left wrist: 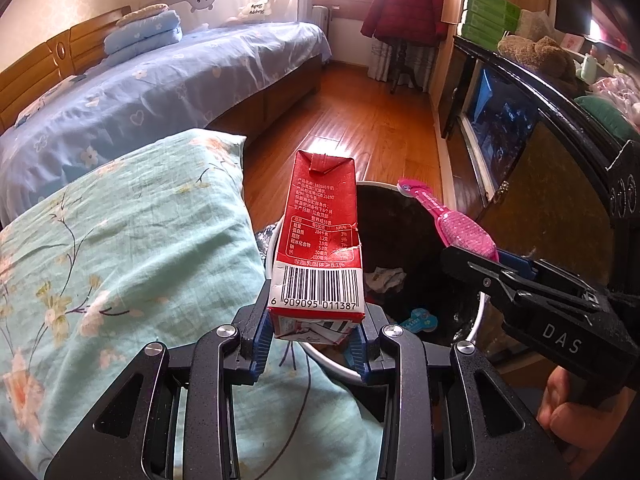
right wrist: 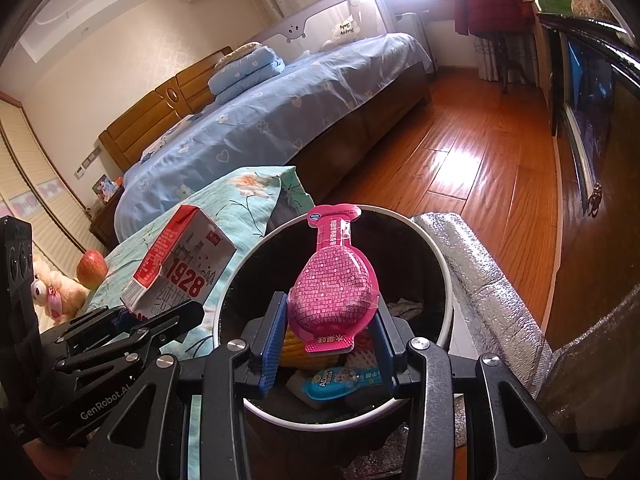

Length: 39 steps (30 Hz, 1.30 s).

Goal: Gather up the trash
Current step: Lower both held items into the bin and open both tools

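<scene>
My left gripper [left wrist: 314, 334] is shut on a red and white milk carton [left wrist: 320, 240], held at the left rim of a round black trash bin [left wrist: 478, 320]. The carton also shows in the right wrist view [right wrist: 180, 264]. My right gripper [right wrist: 326, 344] is shut on a pink flask-shaped packet [right wrist: 332, 280] and holds it over the open bin [right wrist: 446, 280]. The packet shows in the left wrist view [left wrist: 452, 224], with the right gripper [left wrist: 500, 266] over the bin's right side. Several wrappers [right wrist: 340, 382] lie inside the bin.
A green floral cloth [left wrist: 120, 264] covers a surface left of the bin, with an apple [right wrist: 92, 268] and a plush toy [right wrist: 52, 292] on it. A silver foil roll [right wrist: 480, 280] lies right of the bin. A blue bed [left wrist: 160, 92], wood floor [left wrist: 360, 120] and dark cabinet [left wrist: 520, 140] surround.
</scene>
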{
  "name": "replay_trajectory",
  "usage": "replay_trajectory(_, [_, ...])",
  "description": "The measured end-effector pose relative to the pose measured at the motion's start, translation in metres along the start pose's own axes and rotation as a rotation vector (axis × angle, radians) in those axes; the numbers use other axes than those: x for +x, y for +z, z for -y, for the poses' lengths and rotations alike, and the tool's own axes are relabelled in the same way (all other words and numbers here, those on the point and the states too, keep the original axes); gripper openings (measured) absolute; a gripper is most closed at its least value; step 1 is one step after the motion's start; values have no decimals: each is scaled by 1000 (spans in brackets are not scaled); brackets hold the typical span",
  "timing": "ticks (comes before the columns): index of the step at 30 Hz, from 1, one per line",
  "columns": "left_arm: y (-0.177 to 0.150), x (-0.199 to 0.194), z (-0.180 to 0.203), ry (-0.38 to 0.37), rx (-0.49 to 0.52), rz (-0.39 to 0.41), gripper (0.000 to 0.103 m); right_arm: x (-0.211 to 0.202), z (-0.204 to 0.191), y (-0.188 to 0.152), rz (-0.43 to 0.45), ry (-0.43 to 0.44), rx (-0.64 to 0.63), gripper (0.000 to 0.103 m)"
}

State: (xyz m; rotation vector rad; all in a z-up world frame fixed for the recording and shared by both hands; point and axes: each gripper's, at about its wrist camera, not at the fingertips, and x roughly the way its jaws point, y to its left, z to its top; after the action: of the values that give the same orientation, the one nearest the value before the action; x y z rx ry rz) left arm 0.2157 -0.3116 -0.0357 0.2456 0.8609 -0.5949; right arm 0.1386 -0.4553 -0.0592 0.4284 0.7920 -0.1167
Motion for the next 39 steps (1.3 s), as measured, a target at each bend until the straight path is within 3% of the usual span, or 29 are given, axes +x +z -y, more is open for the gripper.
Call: replay_trajectory(39, [7, 7, 8, -1, 16, -11, 31, 2, 2, 8, -14, 2, -1, 41])
